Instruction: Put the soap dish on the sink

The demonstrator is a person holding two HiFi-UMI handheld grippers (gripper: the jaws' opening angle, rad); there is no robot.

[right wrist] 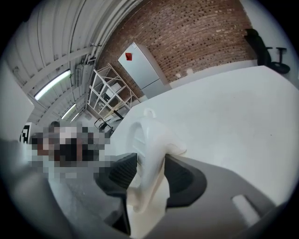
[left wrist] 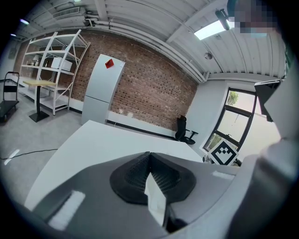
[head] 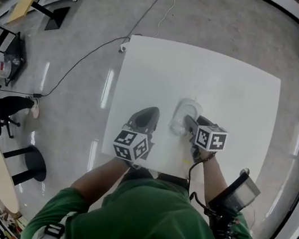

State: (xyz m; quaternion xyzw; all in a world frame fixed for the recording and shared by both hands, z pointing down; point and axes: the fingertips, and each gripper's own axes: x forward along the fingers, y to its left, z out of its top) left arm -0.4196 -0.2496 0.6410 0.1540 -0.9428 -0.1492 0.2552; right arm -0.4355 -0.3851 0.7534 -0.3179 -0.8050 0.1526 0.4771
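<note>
No words, brands or numbers can be read. Black-and-white square markers (head: 132, 145) on the left gripper (head: 149, 112) and right gripper (head: 188, 118) show patterns only. A red sign (left wrist: 109, 63) on the grey cabinet (left wrist: 99, 95) is too small to read.

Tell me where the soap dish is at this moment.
In the head view the soap dish sits between the jaws of the right hand-held gripper, over the white table's near half.
</note>
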